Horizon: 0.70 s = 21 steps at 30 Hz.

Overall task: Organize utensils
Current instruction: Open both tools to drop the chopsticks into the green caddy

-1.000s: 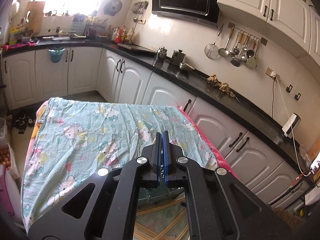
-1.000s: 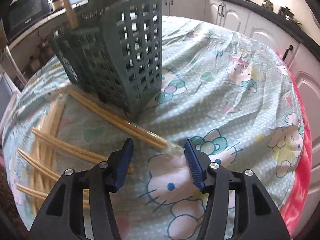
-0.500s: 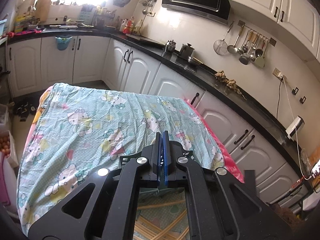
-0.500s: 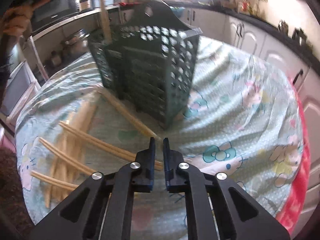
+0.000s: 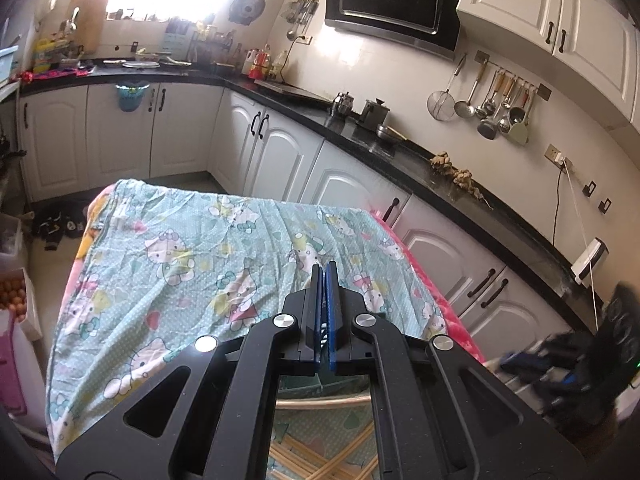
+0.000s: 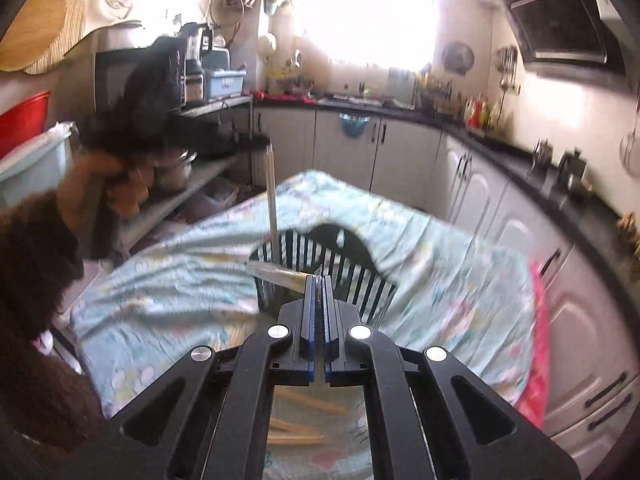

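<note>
Moved: right gripper (image 6: 316, 278) up from the worktop (image 6: 460, 280), jaws just clamped on one chopstick (image 6: 280, 274).
Basket (image 6: 360, 276): dark green, ahead on cloth.
Left gripper (image 5: 324, 268): jaws clenched, empty.
Loose chopsticks (image 6: 304, 404): on cloth below.
Writing: none legible.

Our left gripper (image 5: 325, 276) and right gripper (image 6: 316, 286) are black frames with round silver screws and blue ribbed fingers (image 6: 308, 312). We wear a fuzzy dark brown sleeve (image 6: 36, 300).
</note>
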Tool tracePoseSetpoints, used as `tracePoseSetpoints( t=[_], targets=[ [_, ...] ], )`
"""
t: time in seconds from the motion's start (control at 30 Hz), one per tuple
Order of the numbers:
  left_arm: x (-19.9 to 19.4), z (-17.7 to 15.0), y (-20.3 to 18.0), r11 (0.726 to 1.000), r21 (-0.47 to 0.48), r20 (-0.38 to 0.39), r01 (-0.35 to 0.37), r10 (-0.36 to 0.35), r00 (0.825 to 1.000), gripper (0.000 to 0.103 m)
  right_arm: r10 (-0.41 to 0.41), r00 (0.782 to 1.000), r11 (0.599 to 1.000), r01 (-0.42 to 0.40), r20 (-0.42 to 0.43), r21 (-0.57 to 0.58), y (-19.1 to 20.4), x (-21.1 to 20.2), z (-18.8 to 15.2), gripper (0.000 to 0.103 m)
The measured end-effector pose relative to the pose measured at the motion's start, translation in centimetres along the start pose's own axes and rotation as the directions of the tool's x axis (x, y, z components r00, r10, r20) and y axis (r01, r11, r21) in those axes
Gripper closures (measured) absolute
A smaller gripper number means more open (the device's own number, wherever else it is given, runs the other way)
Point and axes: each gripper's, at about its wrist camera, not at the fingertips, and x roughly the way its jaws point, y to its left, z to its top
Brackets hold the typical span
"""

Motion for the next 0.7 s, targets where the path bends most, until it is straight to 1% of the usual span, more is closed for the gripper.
tracePoseSetpoints(
  t=[0.1, 0.23, 0.27, 0.33, 0.5, 0.53, 0.57, 0.6, 0.67, 0.7],
  targets=[
    [-0.3, 0.4, -0.3, 1.0, 0.012, 0.007, -0.001, 0.001, 1.0, 0.103, -0.052, 0.999, 0.999, 0.052, 0.011, -0.015, -0.2, -1.7, 2.4, 0.101],
    [0.0, 0.2, -0.2, 1.0, 0.015, -0.005, -0.004, 0.005, 1.0, 0.103, -0.133, 0.991, 0.99, 0.133, 0.001, -0.037, -0.8, -2.9, 4.1, 0.101],
    [0.2, 0.1, -0.1, 1.0, 0.008, -0.011, -0.002, 0.002, 1.0, 0.103, -0.146, 0.989, 0.988, 0.146, -0.003, -0.044, -0.8, -2.9, 4.2, 0.101],
    [0.6, -0.3, 0.2, 1.0, -0.004, -0.021, 0.002, -0.002, 1.0, 0.103, -0.145, 0.989, 0.989, 0.145, -0.008, -0.041, -1.0, -2.9, 4.2, 0.101],
    [1.4, -1.4, 0.6, 1.0, -0.009, -0.048, -0.006, 0.006, 0.999, 0.102, -0.188, 0.98, 0.981, 0.184, -0.061, -0.06, -0.9, -0.8, 3.3, 0.101],
    [1.5, -1.6, 0.7, 1.0, -0.007, -0.05, -0.011, 0.011, 0.999, 0.099, -0.193, 0.979, 0.98, 0.189, -0.07, -0.062, -0.9, -0.3, 3.1, 0.101],
    [1.5, -1.8, 0.7, 1.0, -0.007, -0.052, -0.014, 0.014, 0.999, 0.092, -0.194, 0.978, 0.98, 0.19, -0.075, -0.058, -0.8, 0.1, 2.9, 0.101],
    [1.5, -1.9, 0.8, 1.0, -0.006, -0.055, -0.017, 0.017, 0.998, 0.08, -0.194, 0.978, 0.98, 0.191, -0.079, -0.048, -1.0, 0.4, 2.7, 0.101],
    [1.3, -2.3, 0.9, 1.0, -0.005, -0.056, -0.024, 0.024, 0.998, 0.073, -0.172, 0.981, 0.985, 0.171, -0.084, -0.025, -1.2, 1.2, 2.4, 0.101],
    [1.3, -2.5, 0.9, 1.0, -0.004, -0.057, -0.026, 0.026, 0.998, 0.072, -0.164, 0.983, 0.987, 0.163, -0.085, -0.019, -1.2, 1.6, 2.3, 0.101]
  ],
)
